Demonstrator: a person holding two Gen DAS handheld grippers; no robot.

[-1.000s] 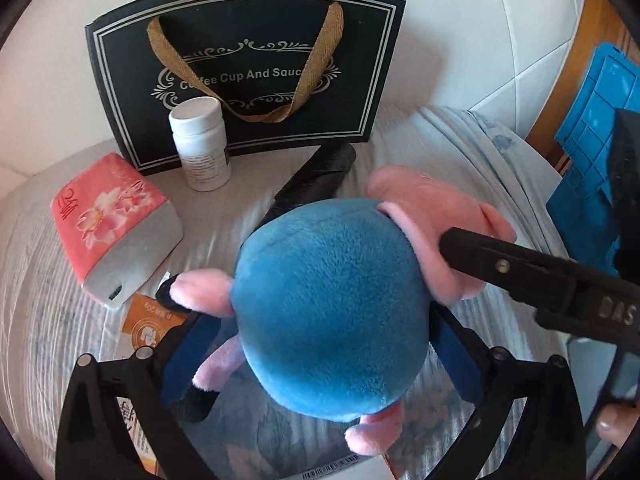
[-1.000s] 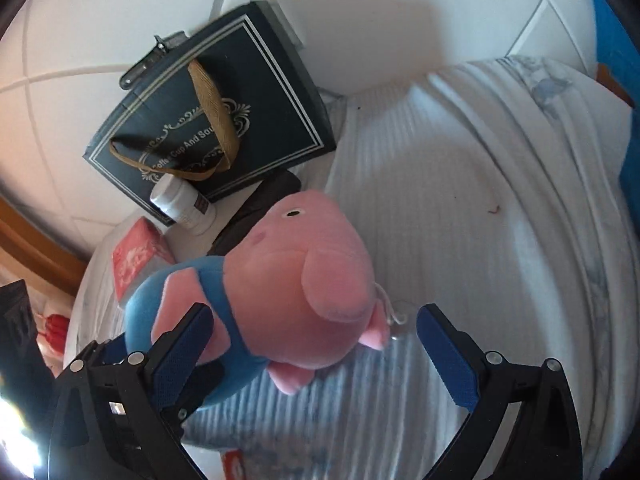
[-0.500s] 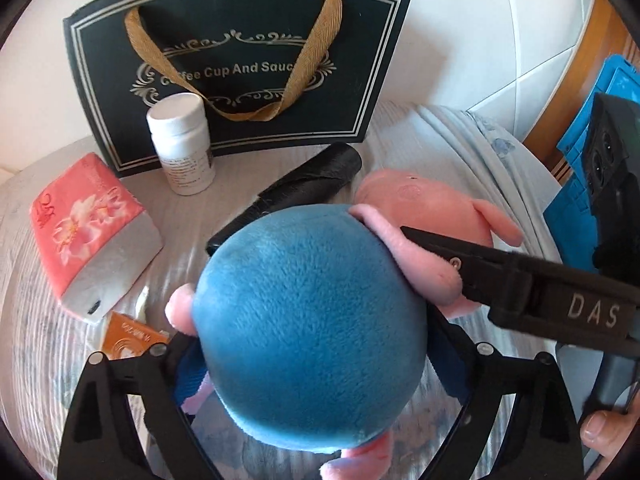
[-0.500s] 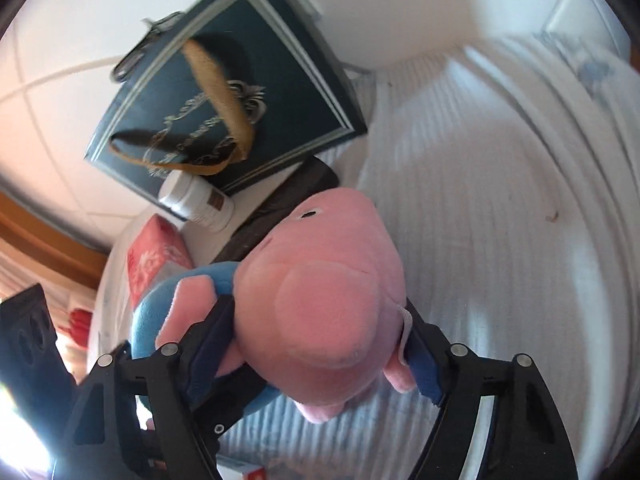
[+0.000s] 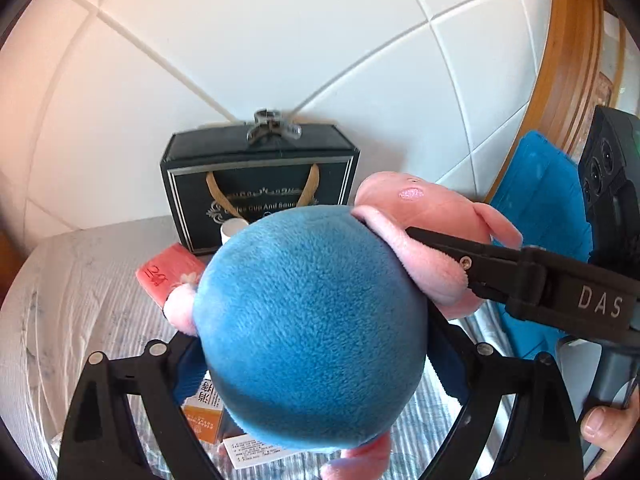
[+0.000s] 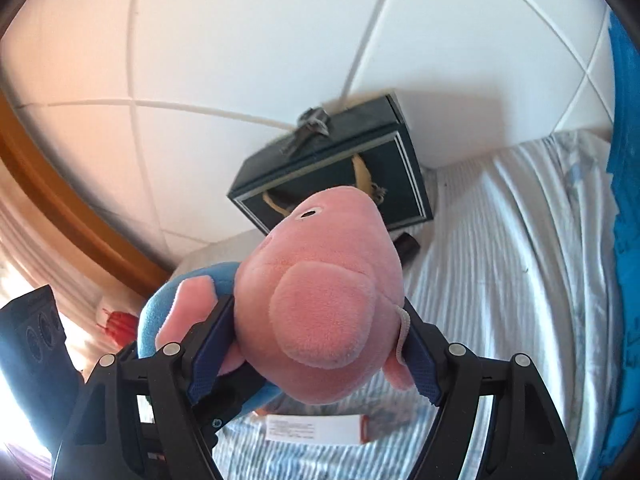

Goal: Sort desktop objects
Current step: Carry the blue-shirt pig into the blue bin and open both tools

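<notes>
Since the earlier frame we have lifted the plush pig (image 5: 308, 328) off the striped bedcover (image 6: 512, 264), our left gripper (image 5: 312, 364) clamped on its blue body, our right gripper (image 6: 312, 348) clamped on its pink head, before the black gift box (image 5: 260, 184)

Left wrist cam: sits just behind its jaws, angled down toward the back edge of the bed (image 5: 72, 280) and the white tiled wall (image 5: 280, 40). Very near; the plush pig (image 5: 312, 328) fills the centre and hides most of the bedding. Dark gift box (image 5: 260, 184) stands upright against the wall, dead ahead.

Right wrist cam: same kind of mount, also looking down and forward, rolled so the same box (image 6: 336, 168) appears tilted. It sees the pig's pink head (image 6: 320, 296) from close in, with striped bedding running to the right edge.

Shared: pig, box, wall, bedding. Each view catches the other rig at its edge.
</notes>
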